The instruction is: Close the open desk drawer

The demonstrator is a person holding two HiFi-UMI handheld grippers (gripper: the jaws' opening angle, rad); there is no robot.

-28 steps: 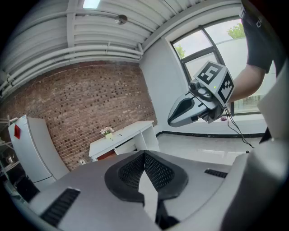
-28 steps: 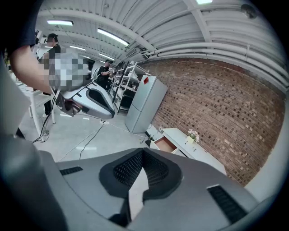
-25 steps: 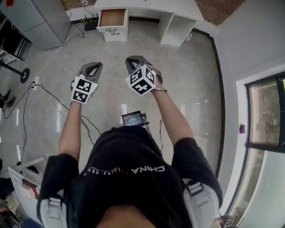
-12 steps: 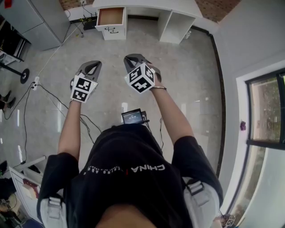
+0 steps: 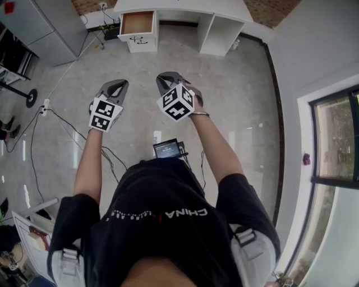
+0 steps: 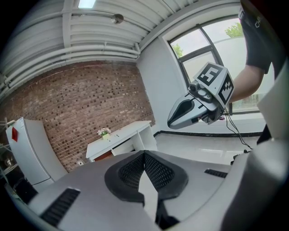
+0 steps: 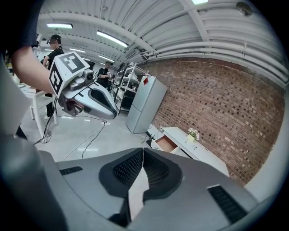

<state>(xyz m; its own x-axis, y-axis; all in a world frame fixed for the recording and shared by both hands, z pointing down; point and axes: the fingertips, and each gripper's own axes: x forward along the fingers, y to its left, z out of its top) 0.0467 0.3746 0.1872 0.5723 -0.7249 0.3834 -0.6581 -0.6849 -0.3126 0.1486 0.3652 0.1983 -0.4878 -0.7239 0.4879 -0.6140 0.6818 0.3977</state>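
We hold the left hand-held gripper (image 5: 115, 87) and the right hand-held gripper (image 5: 167, 79) level, both pressed together, empty. The drawer (image 5: 138, 23) stands open in the white counter (image 5: 185, 7), well ahead.

White desk (image 5: 185, 8), brown drawer (image 5: 138, 22) interior, grey floor (image 5: 241, 101).

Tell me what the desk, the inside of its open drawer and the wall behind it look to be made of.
Desk: probably painted or laminated board; smooth matt white, flat panels.
Drawer inside: bare wood or wood-look board; reddish brown, against a white front.
Wall: exposed brick, rough, with visible mortar courses.
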